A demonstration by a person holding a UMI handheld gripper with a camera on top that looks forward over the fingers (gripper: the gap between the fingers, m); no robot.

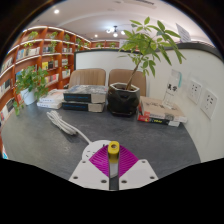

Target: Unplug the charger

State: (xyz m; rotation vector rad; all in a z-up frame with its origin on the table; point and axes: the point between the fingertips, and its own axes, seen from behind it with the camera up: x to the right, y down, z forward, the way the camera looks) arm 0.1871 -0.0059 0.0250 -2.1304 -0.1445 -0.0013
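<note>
My gripper (113, 153) is shut, its two pink pads (100, 160) pressed together on a small white charger plug with a yellow tip (113, 147). The tip sticks up just past the fingertips. A white cable (66, 125) lies coiled on the grey table (150, 140) ahead to the left and runs back toward my fingers. White wall sockets (197, 92) sit on the wall at the right, well away from the plug; nothing is seen plugged into them.
A potted plant in a black pot (124, 99) stands at the table's far middle. Stacks of books (84, 98) lie to its left and flat books (160, 112) to its right. Two chairs and bookshelves (45, 55) lie beyond.
</note>
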